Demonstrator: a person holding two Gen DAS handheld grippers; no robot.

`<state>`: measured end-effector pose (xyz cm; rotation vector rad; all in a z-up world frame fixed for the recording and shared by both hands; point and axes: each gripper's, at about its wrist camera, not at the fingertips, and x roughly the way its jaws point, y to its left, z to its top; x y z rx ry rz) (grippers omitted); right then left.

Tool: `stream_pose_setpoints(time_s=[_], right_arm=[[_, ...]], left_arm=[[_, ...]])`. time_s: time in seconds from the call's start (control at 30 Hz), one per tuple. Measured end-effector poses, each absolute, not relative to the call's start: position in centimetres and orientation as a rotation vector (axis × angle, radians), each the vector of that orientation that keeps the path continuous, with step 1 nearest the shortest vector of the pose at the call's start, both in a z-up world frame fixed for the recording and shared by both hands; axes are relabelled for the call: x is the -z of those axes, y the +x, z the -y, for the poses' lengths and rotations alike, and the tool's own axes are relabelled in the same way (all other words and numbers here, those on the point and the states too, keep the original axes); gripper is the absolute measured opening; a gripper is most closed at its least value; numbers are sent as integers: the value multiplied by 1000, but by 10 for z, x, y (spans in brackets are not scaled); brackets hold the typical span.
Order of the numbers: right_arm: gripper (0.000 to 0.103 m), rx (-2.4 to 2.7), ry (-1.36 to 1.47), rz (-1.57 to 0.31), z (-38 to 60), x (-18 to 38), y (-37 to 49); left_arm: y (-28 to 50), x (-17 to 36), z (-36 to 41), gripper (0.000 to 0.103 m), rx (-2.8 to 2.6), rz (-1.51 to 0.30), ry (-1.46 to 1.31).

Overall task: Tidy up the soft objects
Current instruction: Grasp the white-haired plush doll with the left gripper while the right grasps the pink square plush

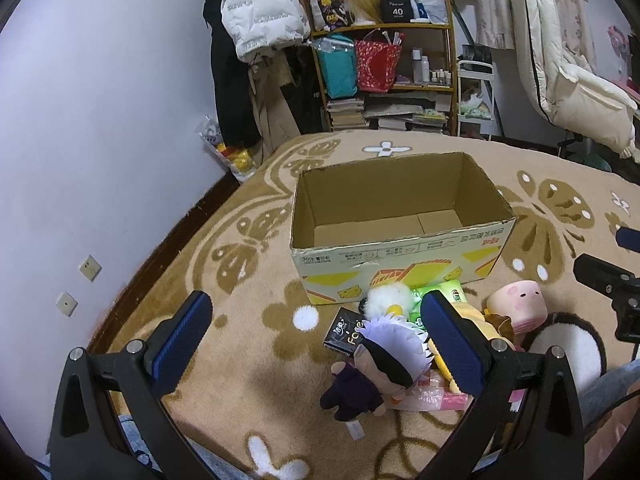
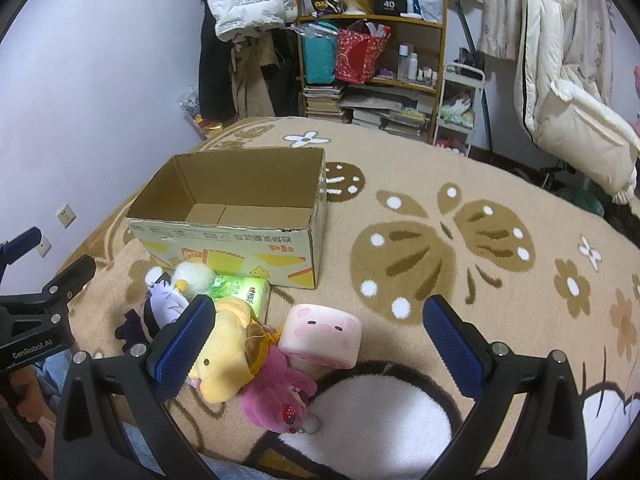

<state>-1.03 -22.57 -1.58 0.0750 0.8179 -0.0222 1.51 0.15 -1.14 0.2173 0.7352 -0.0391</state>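
An open, empty cardboard box [image 1: 400,216] stands on the bed; it also shows in the right wrist view [image 2: 228,220]. In front of it lies a pile of soft toys: a doll with white hair and a black blindfold [image 1: 376,364], a white fluffy chick [image 1: 390,298], a yellow plush [image 2: 226,344], a pink pig cushion [image 2: 322,334], a magenta plush [image 2: 276,388]. My left gripper [image 1: 316,332] is open and empty, hovering just above the doll. My right gripper [image 2: 320,332] is open and empty, above the pig cushion and plushes.
A green tissue pack [image 2: 240,290] and a black tissue pack [image 1: 344,330] lie in the pile. The bed has a beige butterfly-pattern blanket [image 2: 440,240]. A wall [image 1: 100,120] runs along the left. A cluttered shelf [image 1: 384,60] and hanging coats stand behind the bed.
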Motion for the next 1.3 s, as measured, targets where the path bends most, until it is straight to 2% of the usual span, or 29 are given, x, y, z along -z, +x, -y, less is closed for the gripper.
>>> stream_pose_setpoints(time_s=[0.5, 1.3], right_arm=[[103, 18, 164, -899, 234, 33, 23], [103, 84, 262, -1115, 250, 106, 66]], left_arm=[[50, 36, -6, 103, 116, -894, 164], [76, 116, 19, 103, 210, -1201, 216]])
